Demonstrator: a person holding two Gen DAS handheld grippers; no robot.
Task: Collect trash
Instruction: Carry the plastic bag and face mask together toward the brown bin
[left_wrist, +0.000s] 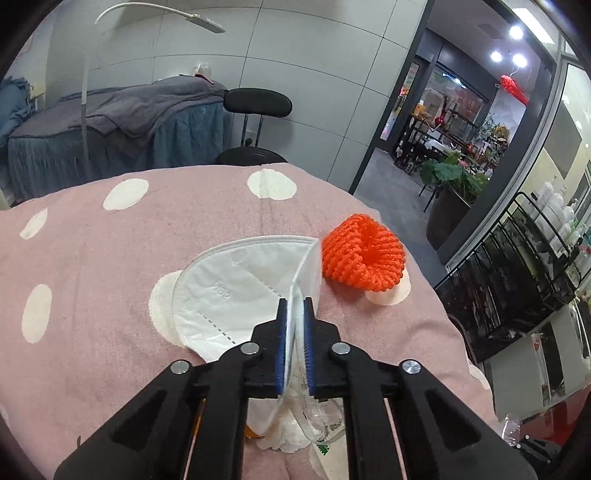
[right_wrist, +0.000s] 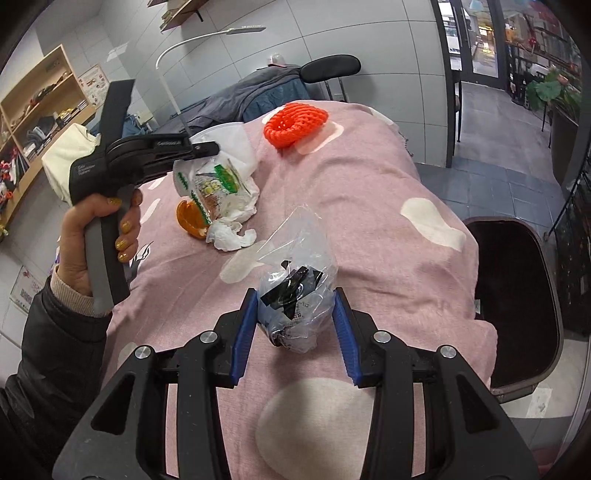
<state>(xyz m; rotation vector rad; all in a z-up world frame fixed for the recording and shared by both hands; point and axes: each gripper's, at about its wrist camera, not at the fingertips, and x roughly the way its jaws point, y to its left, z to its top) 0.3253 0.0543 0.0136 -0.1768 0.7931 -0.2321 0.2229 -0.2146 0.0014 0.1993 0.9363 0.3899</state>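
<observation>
My left gripper (left_wrist: 295, 306) is shut on the folded edge of a white face mask (left_wrist: 236, 280), which stands slightly lifted off the pink dotted blanket (left_wrist: 110, 258). An orange foam net (left_wrist: 362, 254) lies just beyond it to the right. In the right wrist view a hand holds the left gripper (right_wrist: 212, 147) over a printed clear wrapper (right_wrist: 214, 184), crumpled tissue (right_wrist: 231, 232) and an orange peel (right_wrist: 190, 218). Whether the wrapper hangs from it I cannot tell. My right gripper (right_wrist: 295, 295) is shut on a crumpled clear plastic bag (right_wrist: 299, 254) with black scraps inside.
A dark bin with a brown rim (right_wrist: 495, 220) stands on the floor off the bed's right side. Behind the bed are a black stool (left_wrist: 258, 103), a covered treatment bed (left_wrist: 110, 122) and a white lamp arm (left_wrist: 162, 14). Black racks (left_wrist: 517, 266) line the right.
</observation>
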